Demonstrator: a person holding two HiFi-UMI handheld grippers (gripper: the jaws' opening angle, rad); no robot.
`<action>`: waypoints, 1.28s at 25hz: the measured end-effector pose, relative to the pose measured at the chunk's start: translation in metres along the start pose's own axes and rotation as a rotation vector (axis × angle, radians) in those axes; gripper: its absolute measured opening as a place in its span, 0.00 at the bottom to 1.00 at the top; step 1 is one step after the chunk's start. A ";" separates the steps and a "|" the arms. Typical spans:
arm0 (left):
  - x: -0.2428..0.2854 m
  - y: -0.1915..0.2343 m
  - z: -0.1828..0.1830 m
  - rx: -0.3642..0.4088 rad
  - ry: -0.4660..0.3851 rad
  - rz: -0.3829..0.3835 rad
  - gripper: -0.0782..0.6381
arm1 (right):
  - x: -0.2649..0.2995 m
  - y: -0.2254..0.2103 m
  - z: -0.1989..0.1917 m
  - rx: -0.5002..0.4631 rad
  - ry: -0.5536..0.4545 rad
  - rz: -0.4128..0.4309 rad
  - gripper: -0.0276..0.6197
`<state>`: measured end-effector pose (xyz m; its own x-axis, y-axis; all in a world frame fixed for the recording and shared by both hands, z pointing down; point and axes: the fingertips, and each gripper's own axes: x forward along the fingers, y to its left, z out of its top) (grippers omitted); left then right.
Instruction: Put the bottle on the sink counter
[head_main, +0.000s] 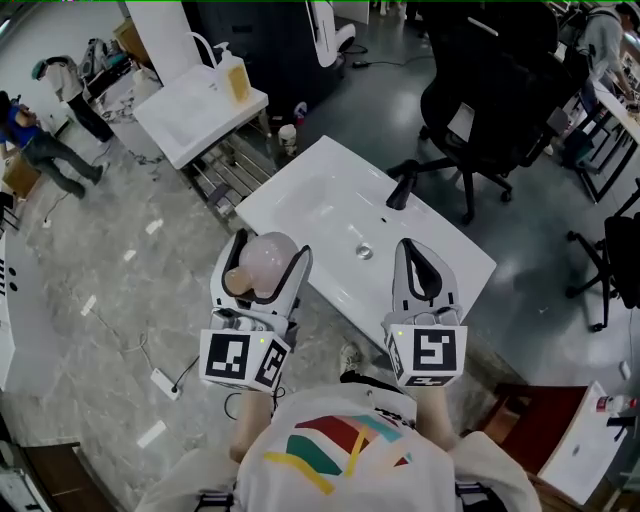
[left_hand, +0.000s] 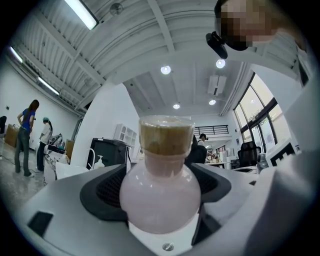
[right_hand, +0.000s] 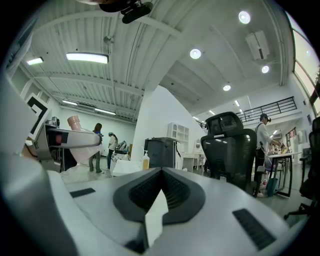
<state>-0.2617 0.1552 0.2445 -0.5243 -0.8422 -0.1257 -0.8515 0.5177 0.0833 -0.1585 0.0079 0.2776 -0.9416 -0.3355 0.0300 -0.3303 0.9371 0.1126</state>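
A round pale pink bottle (head_main: 264, 262) with a tan cork top is held between the jaws of my left gripper (head_main: 262, 268), over the front left corner of the white sink counter (head_main: 300, 195). In the left gripper view the bottle (left_hand: 161, 192) fills the middle, cork end pointing away, with both pads against its belly. My right gripper (head_main: 424, 268) is shut with nothing in it, its tips meeting over the counter's front right part; the right gripper view shows its jaws (right_hand: 161, 175) closed together. A black faucet (head_main: 402, 184) stands at the counter's far side, and the drain (head_main: 364, 251) lies in the basin.
A second white sink (head_main: 195, 110) with a yellow soap bottle (head_main: 238, 76) stands at the back left. A black office chair (head_main: 490, 100) sits behind the counter. People (head_main: 40, 140) stand at the far left. A white power adapter (head_main: 164, 383) and cable lie on the floor.
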 end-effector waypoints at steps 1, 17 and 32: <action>0.010 0.000 -0.001 0.000 0.002 -0.002 0.65 | 0.008 -0.006 0.000 0.000 0.000 0.003 0.06; 0.105 -0.005 -0.007 -0.014 0.017 -0.068 0.65 | 0.081 -0.041 -0.005 -0.027 0.014 0.039 0.06; 0.118 0.008 -0.001 -0.013 0.003 -0.143 0.65 | 0.093 -0.032 0.000 -0.001 0.012 -0.020 0.06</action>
<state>-0.3299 0.0598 0.2317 -0.3979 -0.9076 -0.1341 -0.9172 0.3908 0.0773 -0.2357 -0.0536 0.2766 -0.9339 -0.3554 0.0392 -0.3491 0.9301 0.1139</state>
